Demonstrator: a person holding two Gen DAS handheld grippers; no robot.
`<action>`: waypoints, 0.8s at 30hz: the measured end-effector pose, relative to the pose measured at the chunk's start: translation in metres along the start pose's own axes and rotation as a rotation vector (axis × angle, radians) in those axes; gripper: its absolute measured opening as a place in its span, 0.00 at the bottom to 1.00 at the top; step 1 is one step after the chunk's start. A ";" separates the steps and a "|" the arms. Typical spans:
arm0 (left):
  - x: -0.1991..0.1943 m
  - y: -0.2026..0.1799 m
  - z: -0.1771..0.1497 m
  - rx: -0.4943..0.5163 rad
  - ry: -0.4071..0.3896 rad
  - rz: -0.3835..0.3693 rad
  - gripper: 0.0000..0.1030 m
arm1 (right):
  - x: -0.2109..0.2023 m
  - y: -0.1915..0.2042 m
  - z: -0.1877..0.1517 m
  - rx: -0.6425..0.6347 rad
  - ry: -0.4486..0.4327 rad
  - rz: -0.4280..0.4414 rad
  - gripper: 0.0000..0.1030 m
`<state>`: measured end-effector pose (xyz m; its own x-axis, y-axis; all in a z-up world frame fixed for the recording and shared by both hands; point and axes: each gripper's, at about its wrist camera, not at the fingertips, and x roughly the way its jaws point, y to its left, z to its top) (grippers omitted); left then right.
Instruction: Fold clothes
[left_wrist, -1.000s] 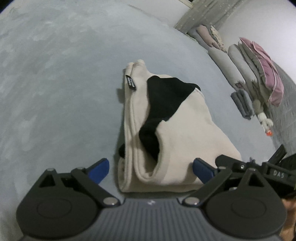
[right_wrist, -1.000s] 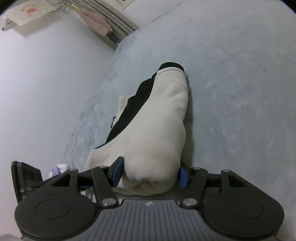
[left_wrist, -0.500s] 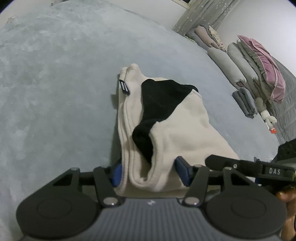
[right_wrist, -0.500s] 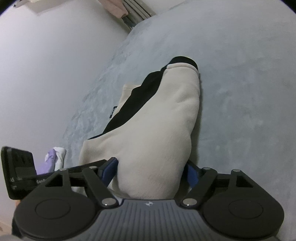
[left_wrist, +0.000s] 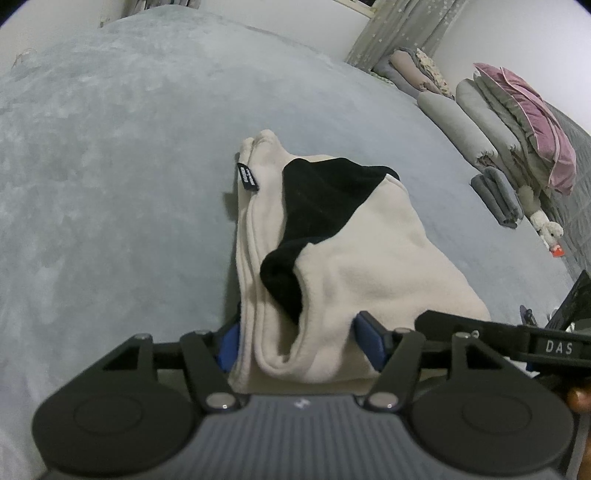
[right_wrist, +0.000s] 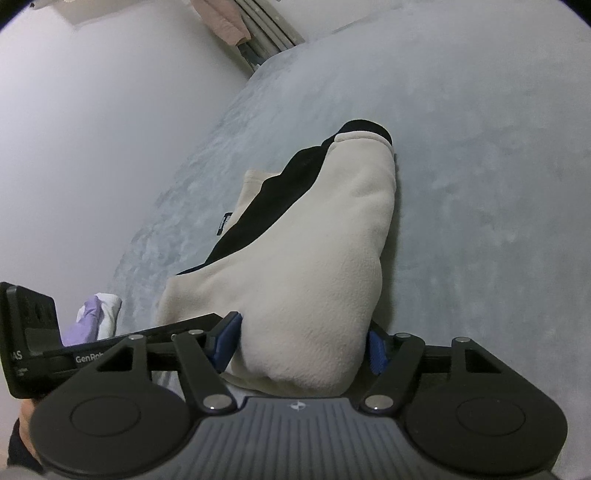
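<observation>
The cream and black fleece garment (left_wrist: 354, 258) lies already folded into a thick bundle on the grey bedspread (left_wrist: 129, 166), its near end tucked between the jaws of both tools. The left hand-held gripper (left_wrist: 299, 341) straddles the near corner where the folded layers stack, and its blue pads (left_wrist: 371, 341) sit against the cloth on either side while the jaws are opening a little; the right hand-held gripper (right_wrist: 303, 345) brackets the plump cream fold at the other near corner, its jaws closing on it, with the left pad pressed into the fleece and the right pad at the fold's edge. The step in hand looks like taking hold of the near end so as to lift or turn the bundle for a last fold. To do it well, both grips should catch every layer, not only the top one, and the two hands should rise together and level so that the stack does not slide apart or the black panel spill out. The fleece is bulky and springy, so a firm bite low on the bundle would serve best. Readable writing: "DAS" on the neighbouring tool's bar (left_wrist: 557, 347) in the left view, "GenRob" cut off on the bar (right_wrist: 88, 357) in the right view; the small black tag (left_wrist: 247, 177) on the garment carries print too small to read.
</observation>
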<state>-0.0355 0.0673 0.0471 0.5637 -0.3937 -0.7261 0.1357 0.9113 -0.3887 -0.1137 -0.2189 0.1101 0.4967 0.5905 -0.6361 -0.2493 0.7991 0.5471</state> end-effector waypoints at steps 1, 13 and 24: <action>0.000 0.000 0.000 0.002 -0.001 0.001 0.61 | -0.002 0.002 -0.001 -0.006 -0.001 -0.005 0.64; -0.038 0.003 -0.006 -0.077 0.014 -0.067 0.35 | -0.024 0.015 -0.006 -0.074 -0.022 0.006 0.51; -0.038 0.001 -0.033 -0.013 0.052 -0.041 0.36 | -0.031 -0.017 -0.015 0.017 0.059 0.126 0.64</action>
<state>-0.0832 0.0795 0.0555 0.5147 -0.4366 -0.7379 0.1472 0.8929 -0.4256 -0.1370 -0.2487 0.1124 0.4125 0.6924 -0.5920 -0.2927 0.7161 0.6336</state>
